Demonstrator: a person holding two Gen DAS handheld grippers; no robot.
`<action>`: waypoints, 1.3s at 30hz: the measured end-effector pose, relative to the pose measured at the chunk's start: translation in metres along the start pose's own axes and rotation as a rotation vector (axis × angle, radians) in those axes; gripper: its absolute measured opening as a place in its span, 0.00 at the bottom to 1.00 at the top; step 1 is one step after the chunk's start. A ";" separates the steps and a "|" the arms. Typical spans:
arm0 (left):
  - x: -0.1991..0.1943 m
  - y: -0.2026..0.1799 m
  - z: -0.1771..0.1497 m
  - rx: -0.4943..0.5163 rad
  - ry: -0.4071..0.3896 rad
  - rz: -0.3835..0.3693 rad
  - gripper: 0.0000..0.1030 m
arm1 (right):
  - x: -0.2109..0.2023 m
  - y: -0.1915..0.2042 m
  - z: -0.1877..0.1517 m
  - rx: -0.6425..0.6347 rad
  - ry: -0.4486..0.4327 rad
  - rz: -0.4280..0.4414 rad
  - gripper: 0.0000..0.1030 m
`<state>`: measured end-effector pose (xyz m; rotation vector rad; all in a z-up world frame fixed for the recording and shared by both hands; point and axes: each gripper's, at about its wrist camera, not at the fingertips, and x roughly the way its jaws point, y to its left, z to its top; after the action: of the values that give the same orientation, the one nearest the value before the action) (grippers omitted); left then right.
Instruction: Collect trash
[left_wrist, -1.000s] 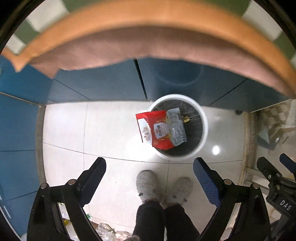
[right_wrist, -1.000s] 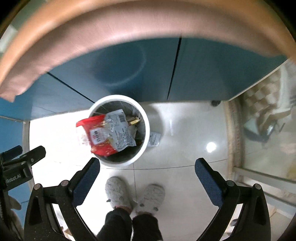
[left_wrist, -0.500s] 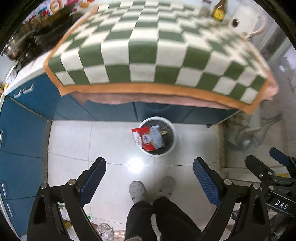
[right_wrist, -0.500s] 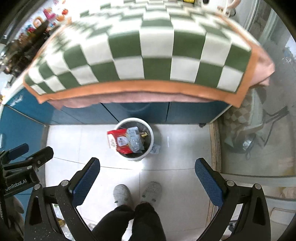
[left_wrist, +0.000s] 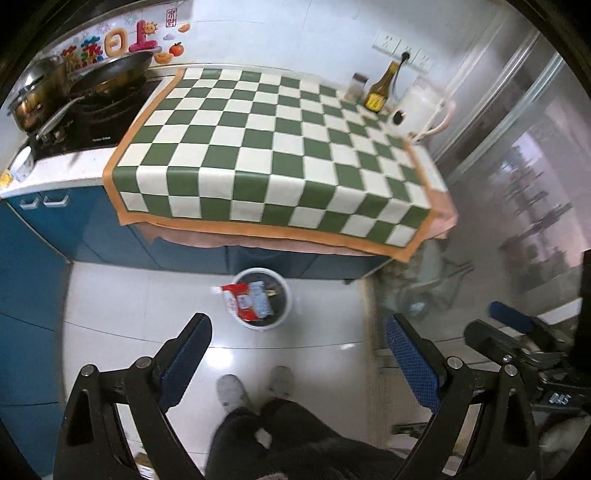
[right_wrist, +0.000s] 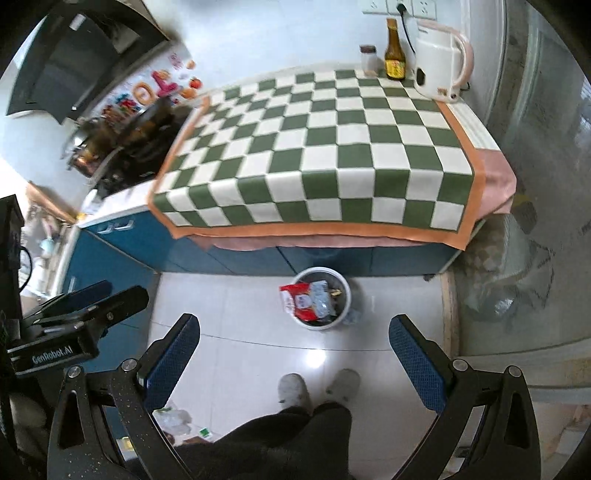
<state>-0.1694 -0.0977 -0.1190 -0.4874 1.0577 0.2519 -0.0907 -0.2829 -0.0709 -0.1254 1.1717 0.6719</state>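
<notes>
Trash: wrappers lodged in white waste bin (left_wrist: 263, 297) on the floor, worktop cloth bare of litter.
Red snack packet (left_wrist: 240, 302) and a clear printed wrapper (left_wrist: 260, 300) lie across the bin's mouth, the red one overhanging the rim on its left side (not fully dropped in). Left gripper (left_wrist: 295, 354) and right gripper (right_wrist: 293, 349) both hang high above the floor, jaws spread wide, nothing held. Checkered cloth (right_wrist: 332, 147) on the worktop carries only a kettle (right_wrist: 439, 70), a sauce bottle (right_wrist: 394, 55) and a small jar (right_wrist: 367, 56) at its far edge. Judged largely done; possibly left: a small scrap (right_wrist: 354, 316) on the floor just beside the bin, and crumpled plastic litter (right_wrist: 173, 421) on the floor near the person's feet.
</notes>
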 end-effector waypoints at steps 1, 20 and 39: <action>-0.008 0.000 -0.001 -0.008 -0.003 -0.028 0.94 | -0.006 0.003 0.001 0.003 0.000 0.015 1.00; -0.069 0.001 -0.013 -0.058 -0.038 -0.125 1.00 | -0.062 0.037 0.007 -0.032 0.023 0.135 1.00; -0.061 -0.002 -0.021 -0.041 0.002 -0.098 1.00 | -0.042 0.043 0.004 -0.040 0.093 0.168 1.00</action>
<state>-0.2139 -0.1082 -0.0729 -0.5751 1.0287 0.1863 -0.1200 -0.2644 -0.0214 -0.0930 1.2677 0.8452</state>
